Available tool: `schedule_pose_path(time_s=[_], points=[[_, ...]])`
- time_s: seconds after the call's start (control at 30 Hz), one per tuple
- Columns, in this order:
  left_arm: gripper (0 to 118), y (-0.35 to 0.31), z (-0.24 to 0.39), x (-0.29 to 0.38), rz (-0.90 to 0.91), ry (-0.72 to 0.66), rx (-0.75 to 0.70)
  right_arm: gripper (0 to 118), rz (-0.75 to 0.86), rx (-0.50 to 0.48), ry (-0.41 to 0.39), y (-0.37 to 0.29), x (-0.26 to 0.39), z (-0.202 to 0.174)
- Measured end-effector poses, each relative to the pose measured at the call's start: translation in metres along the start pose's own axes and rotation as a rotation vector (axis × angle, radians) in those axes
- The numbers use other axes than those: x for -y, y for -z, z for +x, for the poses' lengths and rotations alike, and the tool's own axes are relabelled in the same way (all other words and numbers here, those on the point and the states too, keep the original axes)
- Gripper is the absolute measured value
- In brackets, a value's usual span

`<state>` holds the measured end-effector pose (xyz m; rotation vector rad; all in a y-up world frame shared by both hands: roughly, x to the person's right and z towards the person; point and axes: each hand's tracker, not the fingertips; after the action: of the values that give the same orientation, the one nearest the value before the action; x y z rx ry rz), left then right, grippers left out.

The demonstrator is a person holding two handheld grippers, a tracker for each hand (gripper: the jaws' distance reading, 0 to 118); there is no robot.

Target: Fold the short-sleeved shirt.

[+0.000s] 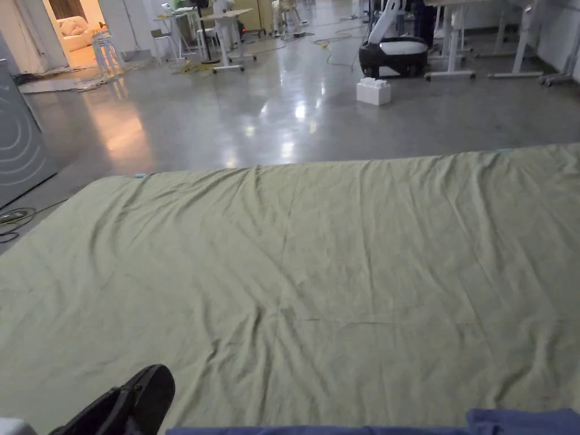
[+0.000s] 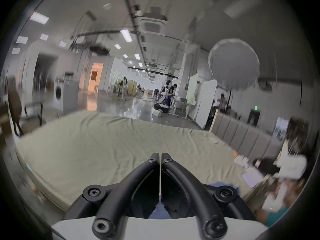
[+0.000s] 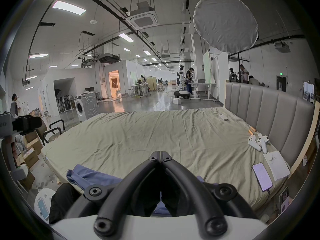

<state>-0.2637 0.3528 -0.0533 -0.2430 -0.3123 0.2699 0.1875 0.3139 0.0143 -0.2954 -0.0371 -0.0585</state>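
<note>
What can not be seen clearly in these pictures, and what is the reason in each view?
- Blue shirt: head view cuts it off at the bottom edge; in the right gripper view the right gripper covers its middle, so its sleeves and layout are unclear.
- Left gripper view: motion blur smears the items on the right, near the headboard.
- Phone screen: too small to read.

**Colours on and around the bed**

The bed sheet (image 1: 317,255) is plain olive green. The shirt (image 3: 90,175) is plain blue. Both grippers' jaws are black. The headboard (image 3: 270,112) is grey with vertical panels. The two controllers (image 3: 258,142) are white.
</note>
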Motion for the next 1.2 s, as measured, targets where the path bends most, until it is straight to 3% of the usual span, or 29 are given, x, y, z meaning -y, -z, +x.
schedule_pose_path(time_s=[0.1, 0.13, 0.23, 0.27, 0.37, 0.5, 0.63, 0.7, 0.73, 0.8, 0.87, 0.93, 1.0, 1.2], points=[[4, 0.013, -0.041, -0.001, -0.101, -0.052, 0.01, 0, -0.043, -0.011, 0.036, 0.004, 0.01, 0.004], [14, 0.023, -0.058, 0.005, -0.159, -0.058, 0.021, 0, -0.058, -0.015, 0.051, 0.006, 0.013, 0.005], [83, 0.058, -0.105, 0.038, -0.343, -0.133, -0.052, 0, -0.085, -0.018, 0.097, 0.006, 0.022, 0.005], [90, 0.069, -0.119, 0.052, -0.388, -0.164, -0.064, 0, -0.093, -0.018, 0.108, 0.006, 0.024, 0.006], [90, 0.101, -0.154, 0.098, -0.525, -0.15, -0.142, 0, -0.122, -0.008, 0.12, 0.007, 0.027, 0.003], [90, 0.132, -0.189, 0.14, -0.622, -0.256, -0.153, 0, -0.148, 0.015, 0.114, 0.007, 0.026, 0.003], [90, 0.15, -0.205, 0.158, -0.656, -0.393, -0.13, 0, -0.161, 0.029, 0.124, 0.007, 0.025, 0.005], [87, 0.153, -0.207, 0.155, -0.617, -0.399, -0.093, 0, -0.164, 0.032, 0.13, 0.007, 0.025, 0.006], [80, 0.153, -0.205, 0.153, -0.616, -0.425, -0.089, 0, -0.165, 0.032, 0.132, 0.008, 0.025, 0.005], [41, 0.156, -0.207, 0.153, -0.618, -0.525, -0.047, 0, -0.169, 0.029, 0.135, 0.01, 0.024, 0.002], [37, 0.158, -0.203, 0.159, -0.63, -0.589, 0.003, 0, -0.17, 0.022, 0.129, 0.011, 0.024, -0.001], [30, 0.164, -0.199, 0.165, -0.667, -0.53, -0.035, 0, -0.174, 0.02, 0.107, 0.013, 0.023, -0.005], [13, 0.166, -0.203, 0.163, -0.672, -0.559, -0.032, 0, -0.179, 0.022, 0.083, 0.014, 0.023, -0.009], [9, 0.154, -0.205, 0.132, -0.619, -0.576, -0.016, 0, -0.185, 0.01, 0.097, 0.014, 0.025, -0.005]])
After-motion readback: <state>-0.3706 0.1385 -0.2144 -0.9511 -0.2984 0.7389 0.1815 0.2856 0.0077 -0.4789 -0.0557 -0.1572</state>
